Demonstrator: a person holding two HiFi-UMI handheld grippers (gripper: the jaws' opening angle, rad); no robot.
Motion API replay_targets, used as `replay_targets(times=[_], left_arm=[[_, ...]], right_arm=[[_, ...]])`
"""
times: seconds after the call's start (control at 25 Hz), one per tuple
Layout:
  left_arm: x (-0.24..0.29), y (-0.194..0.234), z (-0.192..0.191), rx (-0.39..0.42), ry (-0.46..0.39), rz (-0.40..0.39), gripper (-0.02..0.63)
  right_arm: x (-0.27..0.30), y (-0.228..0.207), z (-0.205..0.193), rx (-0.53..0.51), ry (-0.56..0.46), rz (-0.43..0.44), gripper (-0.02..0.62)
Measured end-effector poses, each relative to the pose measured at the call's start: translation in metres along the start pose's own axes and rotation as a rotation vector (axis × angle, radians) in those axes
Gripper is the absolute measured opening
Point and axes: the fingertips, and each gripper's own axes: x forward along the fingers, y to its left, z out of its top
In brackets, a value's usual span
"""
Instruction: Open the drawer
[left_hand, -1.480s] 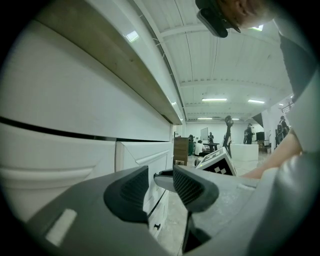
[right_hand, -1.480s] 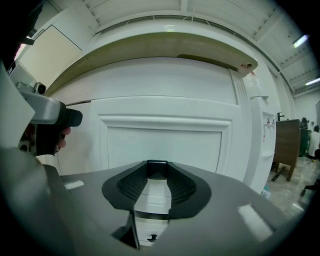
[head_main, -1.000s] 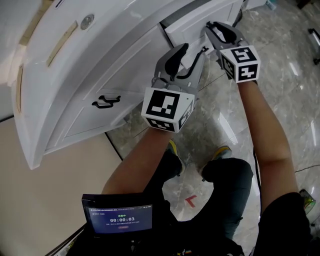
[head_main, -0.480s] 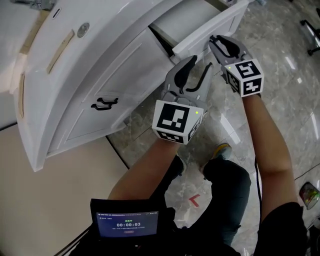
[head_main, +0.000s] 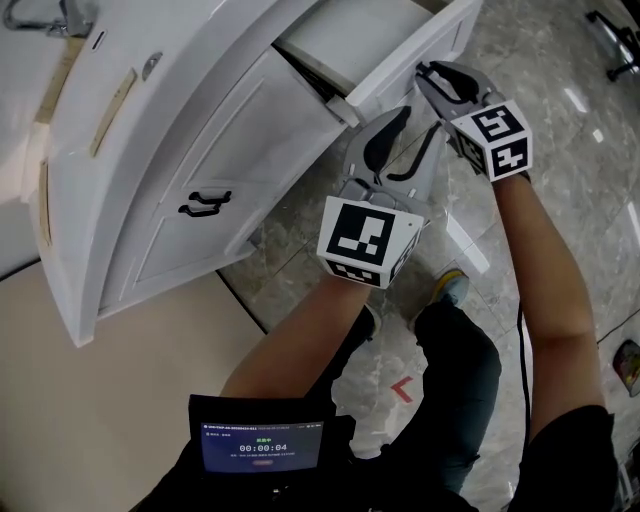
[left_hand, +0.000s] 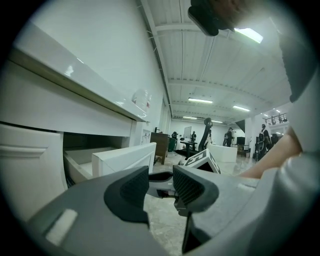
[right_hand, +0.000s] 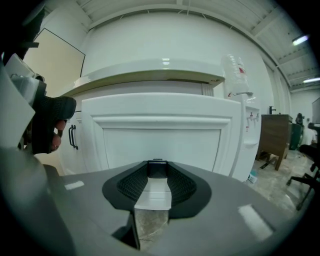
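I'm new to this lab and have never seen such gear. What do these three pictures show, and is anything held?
No robot here: a person holds a two-jaw gripper in each hand; the marker cubes are part of them. One picture comes from a camera on the person's head, looking down. The other two come from cameras riding on each gripper, looking along its jaws. The right gripper is closed on the dark handle of a white drawer, which stands partly out of the cabinet. The left gripper is open and empty beside it. Below is marble floor.
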Motion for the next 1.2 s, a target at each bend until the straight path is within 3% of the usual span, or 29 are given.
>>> replay_targets(times=[0.92, 0.96, 1.08, 1.2], left_arm=[[0.007, -0.022, 0.009, -0.004, -0.001, -0.062, 0.14], [0.007, -0.023, 0.012, -0.005, -0.002, -0.06, 0.14], [0.009, -0.021, 0.027, -0.003, -0.01, -0.04, 0.14], [0.008, -0.022, 0.052, -0.015, -0.022, -0.023, 0.138]], right_arm=[[-0.043, 0.004, -0.003, 0.036, -0.021, -0.052, 0.163], [-0.048, 0.002, 0.0, 0.041, -0.03, -0.066, 0.158], [-0.064, -0.006, 0.019, 0.055, -0.06, -0.121, 0.054], [-0.083, -0.012, 0.048, 0.06, -0.084, -0.152, 0.023]])
